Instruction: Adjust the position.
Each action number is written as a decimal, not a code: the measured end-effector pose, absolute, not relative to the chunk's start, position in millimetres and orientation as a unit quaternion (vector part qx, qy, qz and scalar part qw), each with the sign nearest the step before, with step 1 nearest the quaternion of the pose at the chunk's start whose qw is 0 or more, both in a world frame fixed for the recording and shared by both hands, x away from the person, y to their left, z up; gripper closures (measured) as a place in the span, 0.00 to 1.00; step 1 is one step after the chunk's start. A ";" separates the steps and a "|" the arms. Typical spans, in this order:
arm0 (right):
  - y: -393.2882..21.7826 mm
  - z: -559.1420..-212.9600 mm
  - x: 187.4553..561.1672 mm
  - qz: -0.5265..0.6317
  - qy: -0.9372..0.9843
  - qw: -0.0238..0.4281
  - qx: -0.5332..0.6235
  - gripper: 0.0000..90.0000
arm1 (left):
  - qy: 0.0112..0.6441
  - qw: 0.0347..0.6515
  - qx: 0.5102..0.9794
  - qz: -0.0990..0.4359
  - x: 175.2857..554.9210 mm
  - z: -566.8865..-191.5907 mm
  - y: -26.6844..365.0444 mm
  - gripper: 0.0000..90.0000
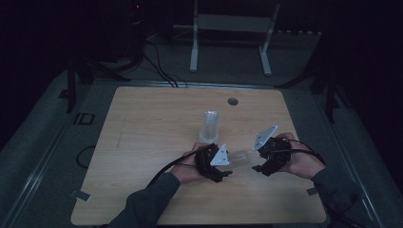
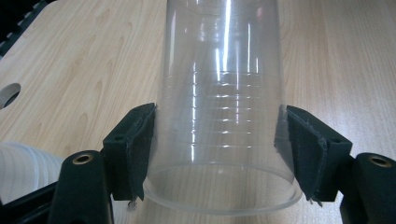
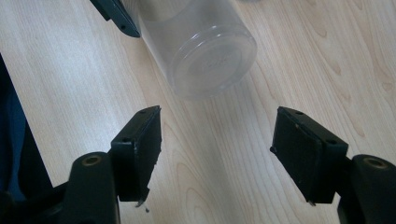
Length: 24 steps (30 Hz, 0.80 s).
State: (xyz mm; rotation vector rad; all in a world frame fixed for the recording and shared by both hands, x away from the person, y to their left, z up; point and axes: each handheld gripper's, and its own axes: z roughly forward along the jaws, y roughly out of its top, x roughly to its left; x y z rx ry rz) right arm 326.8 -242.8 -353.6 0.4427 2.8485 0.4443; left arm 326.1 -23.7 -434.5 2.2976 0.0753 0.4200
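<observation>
Left gripper (image 2: 219, 154) has the clear cup (image 2: 222, 116)

Pads clamp its sides near the rim; right gripper (image 3: 217, 144) sits wide open, empty, just off the cup's base.

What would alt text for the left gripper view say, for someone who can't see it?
A clear plastic cup lies on its side, clamped near its open rim between the left gripper's two black padded jaws. Beneath it is a light wooden table, with a white stack of cups at the lower left edge.
</observation>
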 end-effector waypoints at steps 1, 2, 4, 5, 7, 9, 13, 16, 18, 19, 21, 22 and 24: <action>-242.3 -353.6 326.8 0.149 0.971 0.111 0.150 0.36 | 0.028 0.391 0.905 0.166 325.8 -434.3 -24.0 0.34; -241.5 -353.7 326.8 0.147 0.972 0.110 0.149 0.36 | 0.028 0.391 0.905 0.164 325.5 -434.3 -24.3 0.34; -240.3 -353.7 326.6 0.144 0.973 0.108 0.145 0.36 | 0.025 0.388 0.907 0.164 325.2 -434.1 -24.7 0.34; -239.8 -353.6 326.4 0.142 0.974 0.107 0.143 0.36 | 0.025 0.388 0.907 0.164 325.2 -434.1 -24.7 0.34; -238.5 -353.5 326.1 0.138 0.975 0.105 0.139 0.36 | 0.019 0.383 0.909 0.163 324.2 -434.5 -26.2 0.34; -237.5 -353.5 326.0 0.137 0.976 0.104 0.135 0.36 | 0.016 0.382 0.910 0.163 323.7 -434.5 -27.1 0.34; -235.0 -354.2 325.6 0.126 0.979 0.099 0.130 0.36 | 0.012 0.380 0.910 0.163 322.6 -434.2 -28.9 0.34; -232.9 -355.0 325.3 0.121 0.980 0.096 0.124 0.36 | 0.008 0.378 0.911 0.166 321.8 -433.9 -29.4 0.33; -231.5 -355.6 324.7 0.117 0.981 0.092 0.123 0.36 | 0.006 0.375 0.911 0.169 320.9 -433.9 -29.8 0.33; -230.8 -356.1 324.3 0.117 0.981 0.090 0.123 0.35 | 0.004 0.374 0.912 0.169 320.6 -433.9 -30.0 0.34; -229.8 -356.7 324.3 0.113 0.982 0.088 0.120 0.35 | -0.002 0.370 0.913 0.172 319.5 -433.3 -30.8 0.33; -228.7 -357.5 323.9 0.112 0.983 0.086 0.120 0.35 | -0.004 0.369 0.913 0.173 319.0 -433.0 -31.0 0.33; -227.3 -358.6 324.2 0.109 0.984 0.083 0.117 0.35 | -0.007 0.370 0.913 0.174 317.8 -432.7 -31.6 0.33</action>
